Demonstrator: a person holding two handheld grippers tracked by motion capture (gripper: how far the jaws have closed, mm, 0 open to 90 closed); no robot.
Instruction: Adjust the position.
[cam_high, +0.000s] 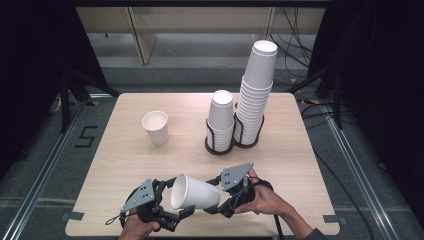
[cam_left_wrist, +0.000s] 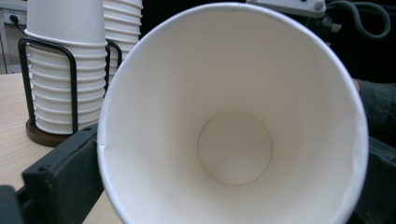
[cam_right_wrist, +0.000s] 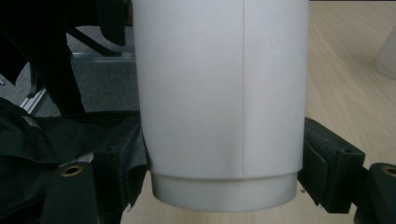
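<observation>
White paper cup (cam_high: 196, 192) lies on its side above the near edge of the tabletop (cam_high: 120, 160), long axis roughly level, mouth toward the left gripper (cam_high: 167, 212), base toward the right gripper (cam_high: 226, 200). Right jaws clamp the cup near its base, pads pressed on both sides of the wall. Left jaws stand wide apart on either side of the rim; from the left gripper view I cannot tell whether the pads touch it. That view looks straight into the cup: smooth tapered wall, rolled rim, round flat bottom. The right gripper view shows a straight side seam and a recessed foot ring.

Tabletop is pale wood grain with rounded corners. One cup (cam_high: 156, 128) stands upright, mouth up, left of centre. Two stacks (cam_high: 250, 95) of upturned cups sit in black wire holders (cam_high: 220, 142) on dark round bases, the right stack taller. Grey floor, metal rails, cables and dark curtains around.
</observation>
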